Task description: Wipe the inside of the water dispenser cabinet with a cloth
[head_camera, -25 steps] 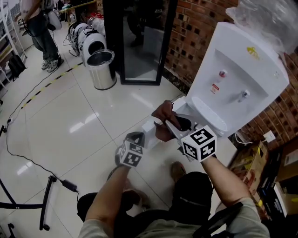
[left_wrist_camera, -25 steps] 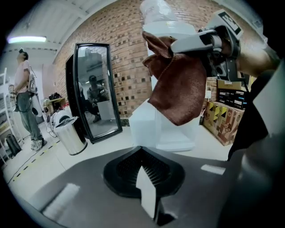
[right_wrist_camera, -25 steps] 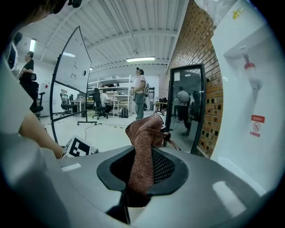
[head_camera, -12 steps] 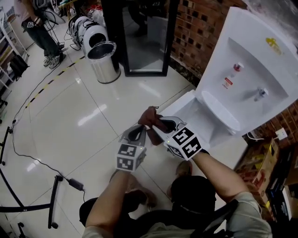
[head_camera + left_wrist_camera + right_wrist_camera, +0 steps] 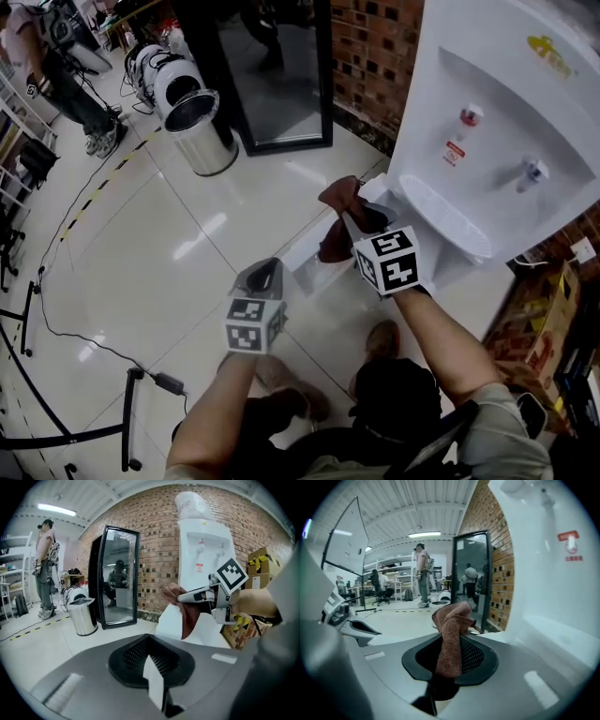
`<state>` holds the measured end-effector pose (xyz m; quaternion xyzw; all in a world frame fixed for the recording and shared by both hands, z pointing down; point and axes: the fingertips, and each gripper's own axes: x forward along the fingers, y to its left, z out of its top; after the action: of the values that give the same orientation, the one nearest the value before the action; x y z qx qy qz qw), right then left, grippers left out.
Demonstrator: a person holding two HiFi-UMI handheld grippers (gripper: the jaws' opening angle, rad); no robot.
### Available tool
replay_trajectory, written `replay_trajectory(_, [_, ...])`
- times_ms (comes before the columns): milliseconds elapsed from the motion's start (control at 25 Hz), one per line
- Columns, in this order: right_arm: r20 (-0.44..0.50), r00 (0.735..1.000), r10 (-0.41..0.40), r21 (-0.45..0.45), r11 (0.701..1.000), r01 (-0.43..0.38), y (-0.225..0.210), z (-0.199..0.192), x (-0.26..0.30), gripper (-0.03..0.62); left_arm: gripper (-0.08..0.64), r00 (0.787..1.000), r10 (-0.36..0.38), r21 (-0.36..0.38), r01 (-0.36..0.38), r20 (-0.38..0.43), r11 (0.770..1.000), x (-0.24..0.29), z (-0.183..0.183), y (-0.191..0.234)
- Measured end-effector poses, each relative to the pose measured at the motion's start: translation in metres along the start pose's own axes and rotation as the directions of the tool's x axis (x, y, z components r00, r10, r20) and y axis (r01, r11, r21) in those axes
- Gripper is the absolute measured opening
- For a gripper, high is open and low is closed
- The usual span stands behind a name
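Beside the water dispenser (image 5: 487,141), right gripper (image 5: 354,216) fingers clamped on cloth (image 5: 450,620), left gripper (image 5: 265,275) fingers together, seemingly empty

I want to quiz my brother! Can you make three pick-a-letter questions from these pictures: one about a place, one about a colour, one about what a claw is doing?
1. Where does the metal bin stand? A on a shelf; B beside the tall mirror; C on a chair.
2. What colour is the cloth? A blue; B yellow; C reddish brown.
3. What is the right claw doing? A pinching the cloth; B wide open and empty; C gripping a cup.
Answers: 1 B, it stands right by the mirror's frame. 2 C, seen close in the right gripper view. 3 A, the cloth is clamped in it and hangs down.
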<state>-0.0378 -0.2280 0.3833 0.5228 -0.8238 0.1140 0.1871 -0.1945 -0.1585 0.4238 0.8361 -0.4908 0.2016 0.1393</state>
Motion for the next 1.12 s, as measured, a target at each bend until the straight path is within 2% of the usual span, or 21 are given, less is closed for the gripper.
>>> replay_trajectory(40, [0.008,0.997,-0.072,0.013,0.997,0.071,-0.017,-0.001,-0.002,0.092,0.008,1.000,0.007,-0.005,-0.007,-0.010,1.000,0.001,-0.001,0.001])
replay_trajectory(120, [0.024,0.976,-0.217,0.037,0.976,0.216,-0.047,-0.006,-0.008,0.092,0.008,1.000,0.006,-0.017,-0.007,-0.026,1.000,0.004,-0.005,0.001])
replay_trajectory(240, [0.011,0.940,-0.340,0.093,0.937,0.338,-0.075,-0.030,-0.013,0.092,0.007,0.999,-0.018,-0.025,0.017,-0.037,1.000,0.008,-0.007,-0.002])
replay_trajectory(360, [-0.018,0.936,-0.353,0.166,0.922,0.351,-0.090,-0.055,-0.009,0.092,0.007,0.999,-0.044,-0.030,0.043,-0.020,0.999,0.007,-0.002,-0.006])
replay_trajectory(520, [0.022,0.955,-0.296,0.220,0.933,0.285,-0.089,-0.056,-0.010,0.092,0.007,0.995,-0.083,-0.072,0.086,0.051,0.994,-0.003,0.021,-0.005])
replay_trajectory(640, [0.092,0.980,-0.175,0.211,0.966,0.152,-0.066,-0.046,-0.023,0.092,0.006,0.983,-0.145,-0.131,0.159,0.116,0.979,-0.014,0.042,-0.008])
replay_trajectory(680, [0.124,0.986,-0.107,0.186,0.979,0.083,-0.051,-0.041,-0.030,0.092,0.007,0.978,-0.164,-0.147,0.182,0.129,0.972,-0.016,0.046,-0.009])
replay_trajectory(720, [0.155,0.988,-0.025,0.146,0.989,0.003,-0.033,-0.036,-0.038,0.092,0.047,0.975,-0.179,-0.156,0.199,0.135,0.967,-0.017,0.049,-0.010])
replay_trajectory(800, [0.193,0.967,0.165,0.030,0.984,-0.174,0.011,-0.026,-0.056,0.092,0.072,0.972,-0.197,-0.160,0.216,0.126,0.963,-0.016,0.046,-0.012])
replay_trajectory(880, [0.179,0.919,0.351,-0.094,0.936,-0.339,0.056,-0.021,-0.074,0.092,0.078,0.970,-0.222,-0.172,0.237,0.102,0.956,-0.012,0.038,-0.015])
replay_trajectory(960, [0.133,0.859,0.495,-0.174,0.865,-0.471,0.094,-0.024,-0.086,0.094,0.080,0.962,-0.260,-0.199,0.271,0.080,0.942,-0.009,0.030,-0.019])
replay_trajectory(1040, [0.071,0.796,0.601,-0.223,0.788,-0.574,0.126,-0.034,-0.089,0.094,0.080,0.957,-0.280,-0.216,0.288,0.071,0.933,-0.007,0.028,-0.020])
replay_trajectory(1120, [-0.005,0.744,0.668,-0.249,0.720,-0.648,0.153,-0.052,-0.086,0.094,0.080,0.956,-0.287,-0.205,0.293,0.063,0.934,-0.007,0.029,-0.022])
